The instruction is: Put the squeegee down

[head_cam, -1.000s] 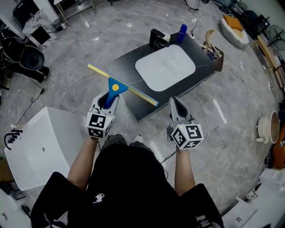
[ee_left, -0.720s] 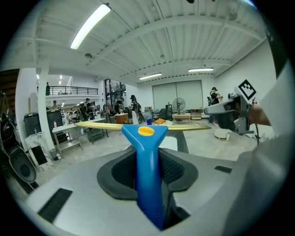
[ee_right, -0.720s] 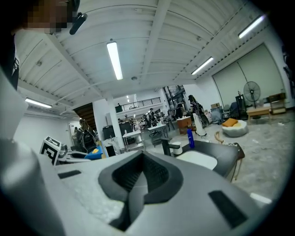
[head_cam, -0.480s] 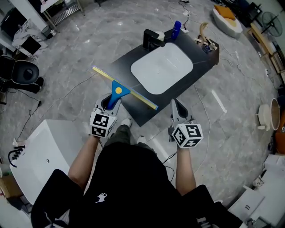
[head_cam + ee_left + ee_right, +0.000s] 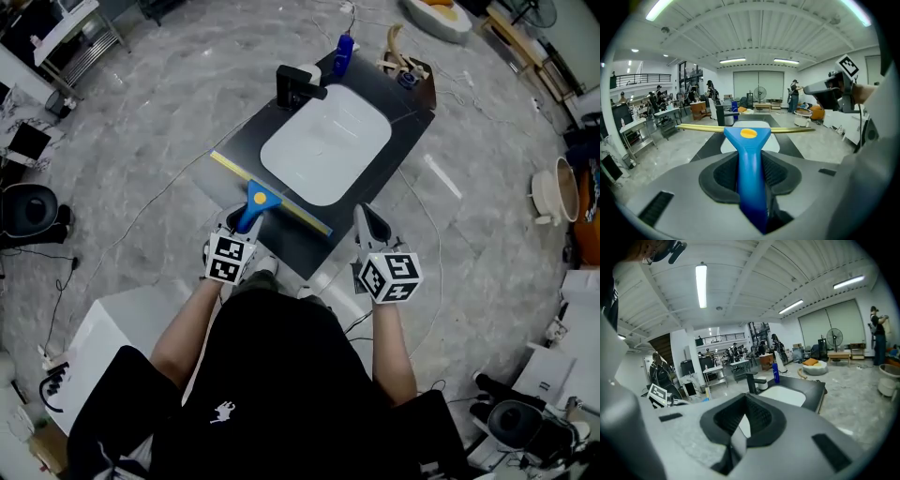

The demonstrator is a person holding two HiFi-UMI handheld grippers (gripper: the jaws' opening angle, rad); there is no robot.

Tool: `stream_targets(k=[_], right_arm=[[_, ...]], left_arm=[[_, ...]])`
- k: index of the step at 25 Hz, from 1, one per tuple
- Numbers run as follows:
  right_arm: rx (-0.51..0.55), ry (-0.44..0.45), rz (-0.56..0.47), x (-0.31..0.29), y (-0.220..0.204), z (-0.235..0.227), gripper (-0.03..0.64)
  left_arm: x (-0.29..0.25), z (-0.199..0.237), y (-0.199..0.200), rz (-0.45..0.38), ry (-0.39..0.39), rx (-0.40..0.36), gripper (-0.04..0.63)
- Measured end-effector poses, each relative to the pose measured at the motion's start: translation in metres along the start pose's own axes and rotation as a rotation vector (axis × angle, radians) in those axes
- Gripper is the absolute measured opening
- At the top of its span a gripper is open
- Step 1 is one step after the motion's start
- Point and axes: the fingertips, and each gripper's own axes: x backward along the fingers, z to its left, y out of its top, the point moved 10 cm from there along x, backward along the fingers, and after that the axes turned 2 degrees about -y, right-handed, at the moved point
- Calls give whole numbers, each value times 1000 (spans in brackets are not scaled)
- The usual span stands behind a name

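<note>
Closest in, the left gripper (image 5: 242,225) is clamping the squeegee (image 5: 263,199) by its blue handle. The jaws are pinching it low on the handle, so the yellow blade is sticking out in front and sitting crosswise, probably so it comes down flat. The right gripper (image 5: 370,230) is hanging alongside with its jaws together and nothing between them, so I'm reading it as just keeping out of the way.

The blade is sitting over the near strip of the black countertop (image 5: 298,246), just short of the white basin (image 5: 326,141). I can't tell if it's touching yet. That bare strip looks like the obvious drop spot. Past the basin, the black faucet (image 5: 295,84) and blue bottle (image 5: 345,52) are crowding the far edge, well apart from it.
</note>
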Motion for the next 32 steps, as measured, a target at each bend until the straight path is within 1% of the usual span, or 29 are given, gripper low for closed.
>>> stream_targets(k=[6,9,15,20,27,32], right_arm=[[-13,-75,39,-18,-5,13,2],[-19,-118,68,-20,-10,17,2],[-38,-173,112,-26,-20,22,2],[-45,-200,150,-30,-29,22,2],[-58,-218,184,-30,-36,22,2],[-68,-232,195,-29,-41,20,2]], left_arm=[[-40,18,-14,57,-84,1,129],[-54,23,-17,81,-110,5,128],[-80,31,-31,107,-122,19,129],[-99,32,-43,154,-128,59,129],[-115,29,-51,189,-139,60,129],[-122,29,-55,198,-140,42,129]])
